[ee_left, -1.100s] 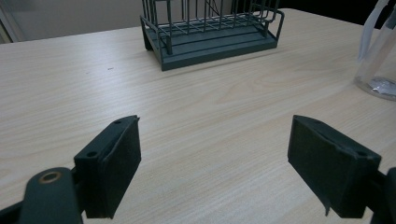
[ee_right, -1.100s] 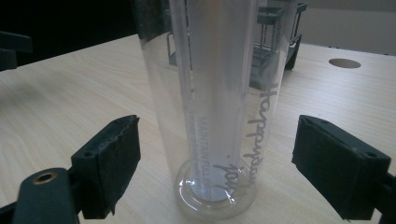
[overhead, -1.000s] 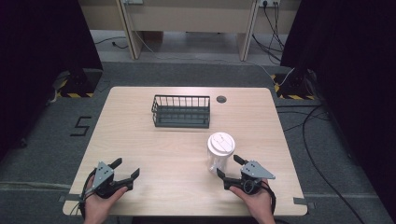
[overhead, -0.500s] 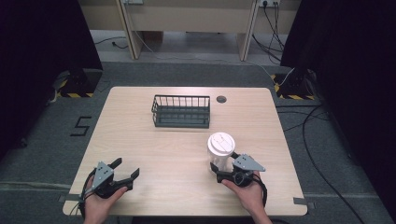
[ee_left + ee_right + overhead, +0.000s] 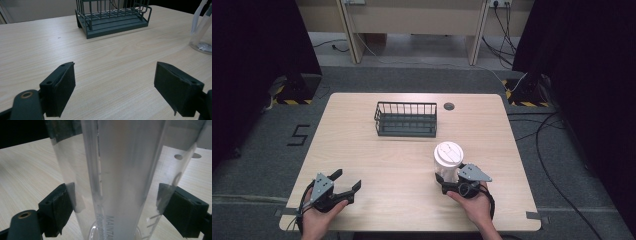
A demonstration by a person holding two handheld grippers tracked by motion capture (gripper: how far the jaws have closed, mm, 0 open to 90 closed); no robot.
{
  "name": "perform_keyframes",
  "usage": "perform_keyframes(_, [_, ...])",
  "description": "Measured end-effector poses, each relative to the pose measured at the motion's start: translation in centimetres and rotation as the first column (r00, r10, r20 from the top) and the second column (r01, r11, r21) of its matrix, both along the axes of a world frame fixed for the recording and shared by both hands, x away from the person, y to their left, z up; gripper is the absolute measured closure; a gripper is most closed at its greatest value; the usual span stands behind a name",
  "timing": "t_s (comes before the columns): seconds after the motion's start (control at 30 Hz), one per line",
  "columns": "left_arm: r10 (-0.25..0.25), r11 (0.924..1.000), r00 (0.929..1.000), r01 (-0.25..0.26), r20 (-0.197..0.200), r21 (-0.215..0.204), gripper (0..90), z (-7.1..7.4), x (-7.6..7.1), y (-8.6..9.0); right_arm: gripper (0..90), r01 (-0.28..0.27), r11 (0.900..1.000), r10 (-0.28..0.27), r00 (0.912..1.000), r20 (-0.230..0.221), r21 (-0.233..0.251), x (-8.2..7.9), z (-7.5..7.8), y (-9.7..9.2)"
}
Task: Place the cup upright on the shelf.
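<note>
Moved: right gripper [image 5: 451, 181] has advanced since a second ago and now straddles the cup [image 5: 447, 161]; left gripper [image 5: 343, 187] has stayed put.
Meaning: judged to be the approach to a grasp; squeeze not yet made.
Right fingers [image 5: 60, 207]: spread wide, one on each side of the clear cup wall [image 5: 120, 177], a small gap at each side, no contact seen.
Left fingers [image 5: 61, 87]: spread wide, holding nothing, low over the counter [image 5: 382, 160].
Cup: upright on the counter, white lid on, near right of centre, well apart from the basket [image 5: 406, 119].
Basket: dark wire, toward the far edge.
Writing: "MAINTAIN" printed up the cup wall near its base [image 5: 110, 226]; rest unreadable.
Floor mark: "5" left of the counter [image 5: 298, 135].
</note>
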State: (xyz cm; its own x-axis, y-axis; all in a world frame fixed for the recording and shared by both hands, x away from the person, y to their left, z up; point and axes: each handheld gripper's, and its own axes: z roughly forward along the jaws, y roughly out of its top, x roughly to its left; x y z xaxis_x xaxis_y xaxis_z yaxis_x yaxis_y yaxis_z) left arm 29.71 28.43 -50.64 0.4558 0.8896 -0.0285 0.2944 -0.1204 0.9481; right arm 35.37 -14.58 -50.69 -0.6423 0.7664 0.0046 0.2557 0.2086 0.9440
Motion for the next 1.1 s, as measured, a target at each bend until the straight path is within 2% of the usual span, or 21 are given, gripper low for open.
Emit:
perform_keyframes(0.47, [-0.001, 1.0, 1.0, 0.001, 0.001, 0.0, 16.8, 0.0, 0.02, 0.05, 18.1, -0.01, 0.9999, 0.01, 0.9997, 0.022, -0.003, 0.16, -0.11, 0.07])
perform_keyframes(0.77, [0.0, 1.0, 1.0, 0.0, -0.002, 0.0, 16.8, -0.05, 0.05, 0.06, 18.2, -0.016, 0.9998, 0.016, 0.9998, 0.014, -0.008, 0.3, 0.01, 0.1])
perform_keyframes(1.1, [0.0, 1.0, 1.0, 0.0, -0.001, -0.001, 16.8, -0.03, 0.02, 0.08, 18.3, -0.018, 0.9998, 0.018, 0.9995, 0.026, -0.008, 0.36, 0.37, 0.04])
